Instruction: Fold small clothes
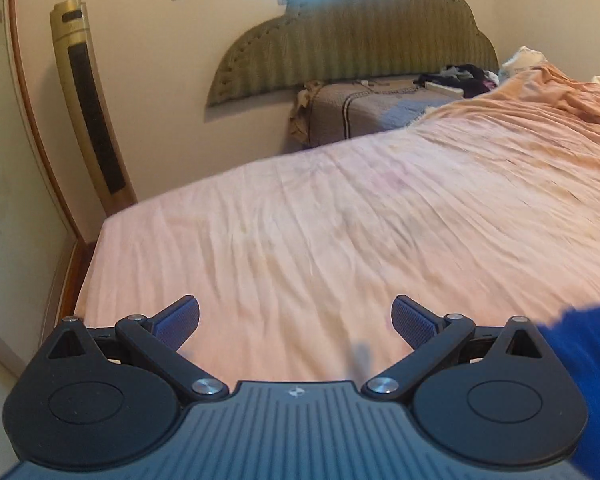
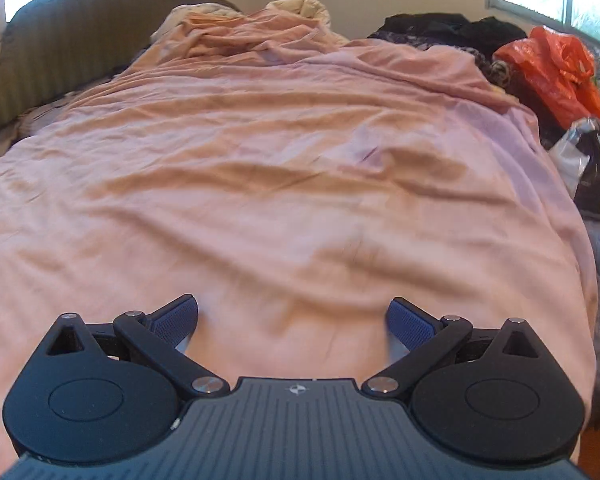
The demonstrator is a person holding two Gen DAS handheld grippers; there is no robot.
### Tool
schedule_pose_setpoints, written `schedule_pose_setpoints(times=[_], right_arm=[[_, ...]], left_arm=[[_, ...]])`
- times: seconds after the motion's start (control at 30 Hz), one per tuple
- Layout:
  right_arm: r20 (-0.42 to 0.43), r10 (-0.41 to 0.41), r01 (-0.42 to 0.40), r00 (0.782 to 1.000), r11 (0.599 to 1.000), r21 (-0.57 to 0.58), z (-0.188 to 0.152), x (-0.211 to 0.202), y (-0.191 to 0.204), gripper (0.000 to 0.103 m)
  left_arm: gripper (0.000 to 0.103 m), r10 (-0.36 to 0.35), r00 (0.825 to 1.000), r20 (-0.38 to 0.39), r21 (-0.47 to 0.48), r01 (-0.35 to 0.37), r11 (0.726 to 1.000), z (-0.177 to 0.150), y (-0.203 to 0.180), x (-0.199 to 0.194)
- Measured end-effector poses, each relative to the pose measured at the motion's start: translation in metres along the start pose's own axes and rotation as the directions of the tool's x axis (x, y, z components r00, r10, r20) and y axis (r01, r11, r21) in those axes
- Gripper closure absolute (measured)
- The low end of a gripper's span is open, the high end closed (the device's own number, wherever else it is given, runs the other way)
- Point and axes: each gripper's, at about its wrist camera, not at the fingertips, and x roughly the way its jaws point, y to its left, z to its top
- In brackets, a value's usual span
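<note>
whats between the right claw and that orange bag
Only wrinkled pink sheet: in the right wrist view, the stretch from the open right claw to the orange plastic bag at the bed's far right holds no clothing.

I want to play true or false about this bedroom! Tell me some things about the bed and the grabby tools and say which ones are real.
1. The left hand-held gripper is open with nothing between its fingers. True.
2. The right hand-held gripper is squeezing a sock. False: it is open and empty, over the pink sheet.
3. An orange plastic bag lies at the right edge of the bed. True.
4. The sheet is green. False: it is pink and wrinkled.
5. A tall gold tower fan stands by the wall beside the bed. True.
6. A blue fabric covers the headboard. False: it shows at the lower right of the left wrist view.
</note>
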Motion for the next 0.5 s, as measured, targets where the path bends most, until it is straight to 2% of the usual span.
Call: schedule_pose_setpoints(times=[0.17,0.2,0.23,0.4,0.5], right_arm=[[0.040,-0.028,0.030,0.999,0.998,-0.049,0.018,0.030,0.003,0.000],[0.047,-0.027,0.030,0.999,0.998,-0.056,0.018,0.033,0.004,0.000],[0.046,-0.023,0.025,0.999,0.998,-0.050,0.019,0.034,0.004,0.000],[0.035,-0.001,0.001,0.999,1.000,-0.020,0.019,0.033,-0.001,0.000],[0.034,-0.001,0.002,0.999,1.000,-0.020,0.019,0.034,-0.002,0.000]], left_arm=[[0.000,0.119,0.992,-0.049,0.109,-0.113,0.988,0.003,-0.016,0.064],[0.000,0.121,0.993,-0.010,0.104,-0.120,0.987,-0.002,-0.015,0.065],[0.000,0.120,0.993,-0.008,0.102,-0.119,0.988,-0.003,-0.015,0.067],[0.000,0.063,0.997,-0.036,0.029,-0.062,0.998,-0.001,-0.001,0.068],[0.000,-0.028,0.997,-0.075,-0.085,0.021,0.996,0.001,0.019,0.076]])
